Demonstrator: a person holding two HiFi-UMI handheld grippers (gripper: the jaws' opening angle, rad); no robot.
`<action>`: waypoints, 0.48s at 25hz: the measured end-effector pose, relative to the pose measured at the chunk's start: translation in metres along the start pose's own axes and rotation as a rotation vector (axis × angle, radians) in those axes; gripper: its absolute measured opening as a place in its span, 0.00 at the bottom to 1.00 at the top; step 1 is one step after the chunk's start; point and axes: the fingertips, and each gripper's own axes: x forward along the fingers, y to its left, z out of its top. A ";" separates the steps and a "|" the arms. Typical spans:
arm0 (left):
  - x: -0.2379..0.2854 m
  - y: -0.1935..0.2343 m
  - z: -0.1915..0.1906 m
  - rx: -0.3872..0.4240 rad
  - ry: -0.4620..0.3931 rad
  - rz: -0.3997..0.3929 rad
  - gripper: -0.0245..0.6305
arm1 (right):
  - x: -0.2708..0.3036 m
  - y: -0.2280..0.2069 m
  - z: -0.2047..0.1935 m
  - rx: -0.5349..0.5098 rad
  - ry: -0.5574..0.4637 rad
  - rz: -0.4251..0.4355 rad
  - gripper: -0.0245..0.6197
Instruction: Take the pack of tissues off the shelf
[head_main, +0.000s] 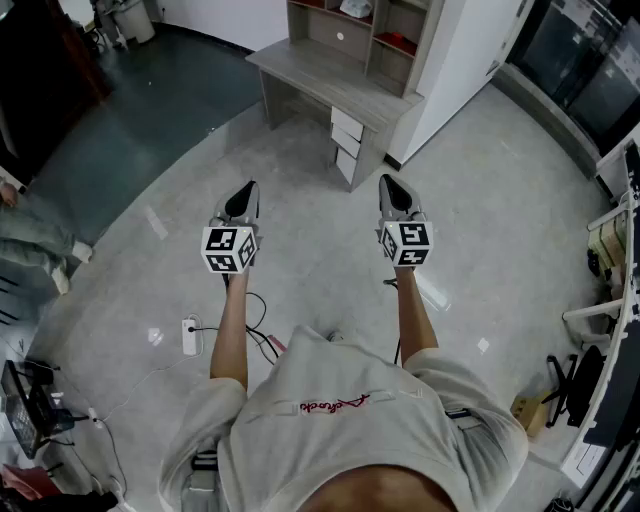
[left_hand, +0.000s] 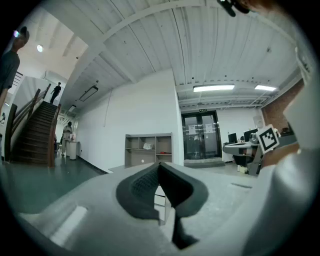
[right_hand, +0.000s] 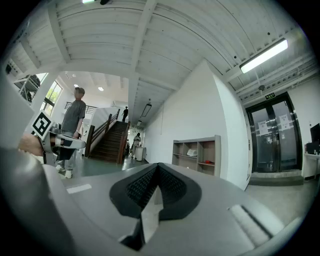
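Observation:
A wooden shelf unit (head_main: 362, 30) stands on a desk far ahead of me. A white pack, apparently the tissues (head_main: 355, 8), lies in an upper compartment; it shows small in the left gripper view (left_hand: 147, 146) and the right gripper view (right_hand: 192, 152). My left gripper (head_main: 250, 187) and right gripper (head_main: 386, 182) are held side by side above the floor, pointing at the shelf from a long way off. In their own views, the left gripper (left_hand: 159, 165) and the right gripper (right_hand: 157, 166) have their jaws pressed together with nothing between them.
The desk (head_main: 330, 80) has white drawers (head_main: 346, 138) below. A power strip (head_main: 190, 335) with cables lies on the floor by my feet. A person (right_hand: 72, 130) stands at the left. Stairs (left_hand: 35, 135) rise at far left, glass doors (left_hand: 200, 135) at right. Chairs and boxes (head_main: 575, 385) line the right side.

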 end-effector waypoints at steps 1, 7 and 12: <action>0.002 0.000 0.001 0.004 0.001 -0.001 0.04 | 0.001 -0.001 0.001 0.000 -0.002 -0.001 0.05; 0.005 0.000 -0.005 0.009 0.016 -0.006 0.04 | 0.002 0.000 -0.004 0.007 0.007 -0.004 0.05; 0.004 -0.004 -0.011 -0.005 0.026 0.000 0.04 | -0.001 -0.001 -0.008 0.007 0.013 0.001 0.05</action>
